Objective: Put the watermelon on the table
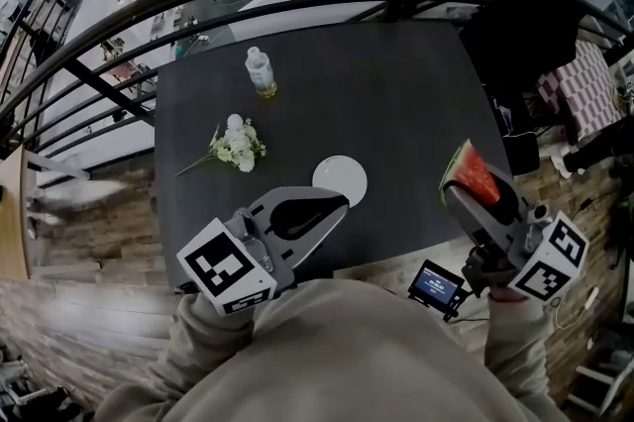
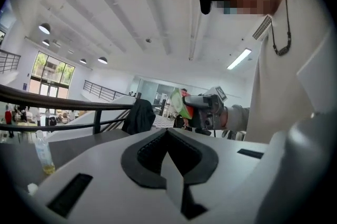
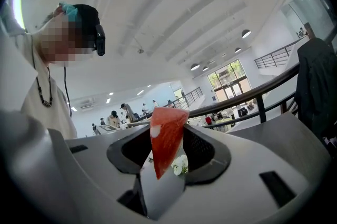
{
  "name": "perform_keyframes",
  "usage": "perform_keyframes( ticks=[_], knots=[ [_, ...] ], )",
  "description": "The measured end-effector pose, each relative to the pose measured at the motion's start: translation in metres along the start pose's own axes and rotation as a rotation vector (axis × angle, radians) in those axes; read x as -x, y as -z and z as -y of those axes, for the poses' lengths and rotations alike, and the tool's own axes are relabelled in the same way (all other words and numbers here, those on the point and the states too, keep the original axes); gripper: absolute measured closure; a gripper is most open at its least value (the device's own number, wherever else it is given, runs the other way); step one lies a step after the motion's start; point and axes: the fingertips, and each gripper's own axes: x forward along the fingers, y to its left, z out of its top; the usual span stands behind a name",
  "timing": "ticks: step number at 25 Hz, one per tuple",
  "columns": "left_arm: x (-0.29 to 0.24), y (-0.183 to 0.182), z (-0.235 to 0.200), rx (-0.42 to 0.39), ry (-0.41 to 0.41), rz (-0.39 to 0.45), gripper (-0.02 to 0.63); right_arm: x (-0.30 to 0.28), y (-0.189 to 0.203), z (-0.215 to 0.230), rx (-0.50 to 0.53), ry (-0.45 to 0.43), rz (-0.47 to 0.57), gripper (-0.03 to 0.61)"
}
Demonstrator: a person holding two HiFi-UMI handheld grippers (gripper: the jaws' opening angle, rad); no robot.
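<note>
One watermelon slice [image 1: 468, 172] sits pinched in the right gripper [image 1: 477, 195] — clear the right edge of the table [image 1: 396, 93], then lower; the left gripper [image 1: 322, 208] is closed and empty.

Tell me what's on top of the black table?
A small bottle, a bunch of white flowers and a round white plate sit on the table. The left gripper covers the near corner, so anything under it is hidden.

left tool [image 2: 167, 133], jaws together; beyond it the right tool [image 2: 190, 105] with the watermelon [image 2: 178, 100] (green rind leftward)
</note>
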Motion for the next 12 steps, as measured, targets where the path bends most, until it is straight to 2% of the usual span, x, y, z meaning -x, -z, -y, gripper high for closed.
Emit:
perform_keyframes(
  ticks=[6,12],
  knots=[
    [0.041,0.000,-0.042,0.049,-0.061,0.040,0.609,-0.065,0.020,-0.004,0.024,-0.020,-0.103,0.393],
    [0.068,0.003,-0.066,0.123,-0.117,0.083,0.609,-0.104,0.027,-0.011,0.022,-0.062,-0.145,0.393]
  ],
)
